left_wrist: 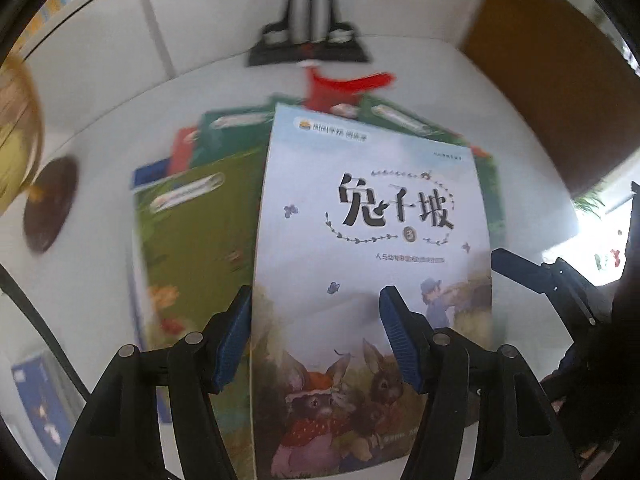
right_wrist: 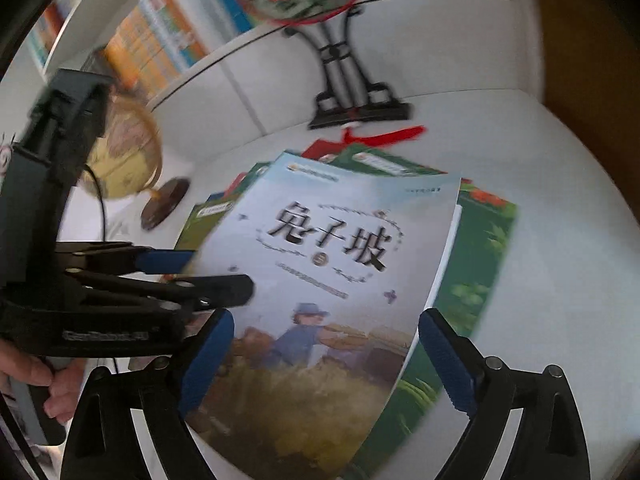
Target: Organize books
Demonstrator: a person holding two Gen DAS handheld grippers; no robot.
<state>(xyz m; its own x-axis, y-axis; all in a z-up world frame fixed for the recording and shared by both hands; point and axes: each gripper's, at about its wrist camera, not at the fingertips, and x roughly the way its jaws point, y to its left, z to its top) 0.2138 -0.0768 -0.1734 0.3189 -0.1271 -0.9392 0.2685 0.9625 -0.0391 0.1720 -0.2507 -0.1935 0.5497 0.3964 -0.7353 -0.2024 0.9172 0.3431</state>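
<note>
A pale blue picture book (left_wrist: 372,272) with rabbits on its cover lies tilted on top of a loose pile of green books (left_wrist: 200,240) on a white table. It also shows in the right wrist view (right_wrist: 328,292). My left gripper (left_wrist: 316,336) straddles the book's left part, one finger past its left edge and one over the cover; in the right wrist view its fingers (right_wrist: 224,288) look closed on the book's left edge. My right gripper (right_wrist: 326,356) is open, fingers wide on either side of the book's near end.
A yellow globe (right_wrist: 128,160) on a dark base stands at the left. A black stand (right_wrist: 352,96) carrying a round ornament with red tassels stands behind the pile. A bookshelf (right_wrist: 160,40) full of books lines the back wall. A brown panel (left_wrist: 560,80) is at the right.
</note>
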